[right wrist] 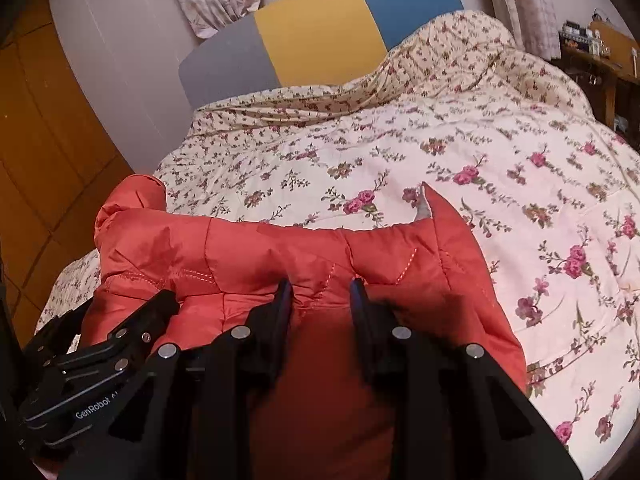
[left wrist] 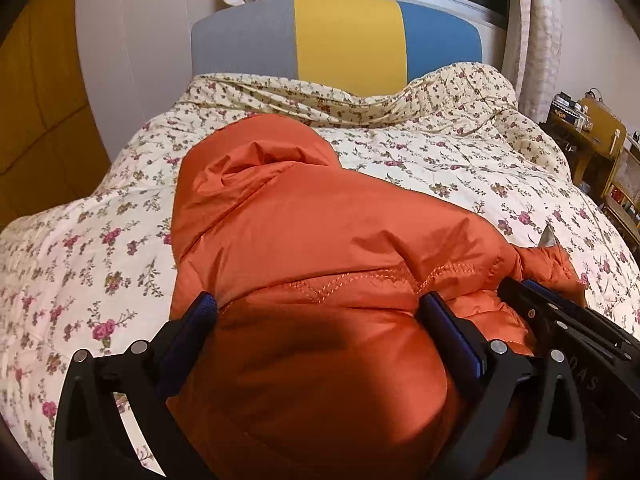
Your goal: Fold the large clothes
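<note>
I have both grippers down on the orange puffer jacket [left wrist: 320, 232], which lies on the floral quilt [left wrist: 460, 168] of the bed. My left gripper [left wrist: 320, 312] stands wide open, a broad swell of the jacket bulging up between its fingers; neither pad looks to be pinching cloth. My right gripper [right wrist: 322, 292] is open more narrowly, straddling a ridge of fabric near a stitched seam, and I cannot be sure from this angle whether its pads actually bite it.

The jacket's long axis runs straight ahead of my left gripper, hood [left wrist: 256, 160] at the far end toward the striped headboard [left wrist: 344, 36]. From the right gripper it stretches crosswise, left to right. The two grippers sit just beside each other at the near end, so I judge any fold must carry this end forward, toward the hood.
</note>
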Motion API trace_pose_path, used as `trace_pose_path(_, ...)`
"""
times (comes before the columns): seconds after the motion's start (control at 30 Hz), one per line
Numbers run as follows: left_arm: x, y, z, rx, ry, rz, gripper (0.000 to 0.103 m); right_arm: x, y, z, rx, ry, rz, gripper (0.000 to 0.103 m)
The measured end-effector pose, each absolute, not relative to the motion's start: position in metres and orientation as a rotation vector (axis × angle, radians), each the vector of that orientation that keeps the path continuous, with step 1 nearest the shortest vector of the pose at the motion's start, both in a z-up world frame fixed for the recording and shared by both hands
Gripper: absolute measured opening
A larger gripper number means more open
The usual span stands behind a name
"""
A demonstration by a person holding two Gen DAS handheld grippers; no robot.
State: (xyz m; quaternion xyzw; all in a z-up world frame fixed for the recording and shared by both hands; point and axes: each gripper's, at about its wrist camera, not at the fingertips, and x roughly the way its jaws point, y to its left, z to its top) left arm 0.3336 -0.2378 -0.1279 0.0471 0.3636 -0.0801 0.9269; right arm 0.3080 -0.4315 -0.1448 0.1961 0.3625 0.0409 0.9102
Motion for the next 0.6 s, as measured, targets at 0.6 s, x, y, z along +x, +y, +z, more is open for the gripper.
trace_pose_path(0.6,0.208,-0.244,-0.132,0.207,0.509,-0.298,0.1,0.208,-0.471,-0.154,0.575,0.673,-0.099,0.065)
